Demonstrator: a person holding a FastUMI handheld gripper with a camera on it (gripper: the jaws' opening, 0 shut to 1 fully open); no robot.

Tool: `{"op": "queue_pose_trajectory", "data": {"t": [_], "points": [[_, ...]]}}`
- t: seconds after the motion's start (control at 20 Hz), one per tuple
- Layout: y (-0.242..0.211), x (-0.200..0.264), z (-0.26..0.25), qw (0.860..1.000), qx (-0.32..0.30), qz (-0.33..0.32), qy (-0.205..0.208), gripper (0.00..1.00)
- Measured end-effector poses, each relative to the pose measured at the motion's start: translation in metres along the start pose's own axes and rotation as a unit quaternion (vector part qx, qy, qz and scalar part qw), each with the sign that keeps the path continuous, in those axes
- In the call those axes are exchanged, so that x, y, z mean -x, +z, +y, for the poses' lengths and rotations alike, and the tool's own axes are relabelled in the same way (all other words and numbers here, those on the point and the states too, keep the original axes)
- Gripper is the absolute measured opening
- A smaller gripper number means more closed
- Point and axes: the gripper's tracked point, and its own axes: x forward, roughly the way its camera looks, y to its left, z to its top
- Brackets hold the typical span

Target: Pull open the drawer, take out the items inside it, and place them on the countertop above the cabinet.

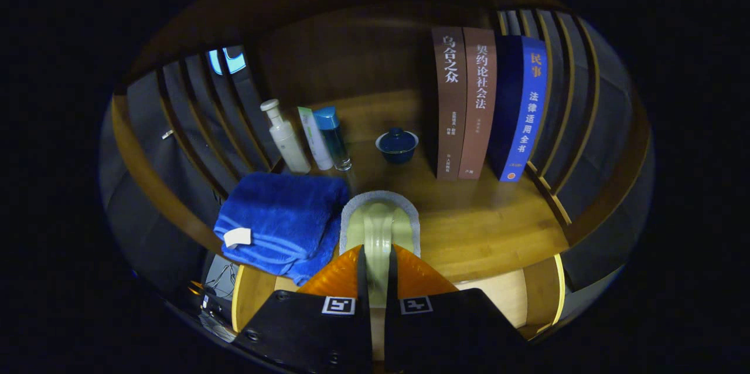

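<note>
My jaws (375,271) are clamped on a pale green brush with a grey rim (379,223), held over the wooden bench (486,227). Touching its left is a folded blue towel (284,221). Farther: three slim bottles (304,138), a lidded blue cup (397,145), upright books (489,104) far right.

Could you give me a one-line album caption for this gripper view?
The tool shut on a pale green brush, held over the wooden countertop beside a folded blue towel.
</note>
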Motion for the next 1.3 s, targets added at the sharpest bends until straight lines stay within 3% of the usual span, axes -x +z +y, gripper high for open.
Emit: {"op": "queue_pose_trajectory", "data": {"t": [0.4, 0.55, 0.6, 0.8, 1.0, 1.15, 1.3], "points": [[0.017, -0.06, -0.009, 0.999, -0.012, 0.037, -0.002, 0.13], [0.022, -0.062, -0.008, 0.999, -0.004, 0.031, -0.003, 0.2], [0.022, -0.06, -0.006, 1.0, -0.004, 0.031, 0.001, 0.27], [0.021, -0.067, -0.007, 0.999, -0.01, 0.034, 0.003, 0.72], [0.024, -0.054, -0.007, 1.0, -0.011, 0.016, 0.002, 0.82], [0.022, -0.039, -0.009, 1.0, -0.005, 0.008, -0.003, 1.0], [0.017, -0.014, -0.009, 1.0, -0.011, -0.006, -0.003, 1.0]]}}
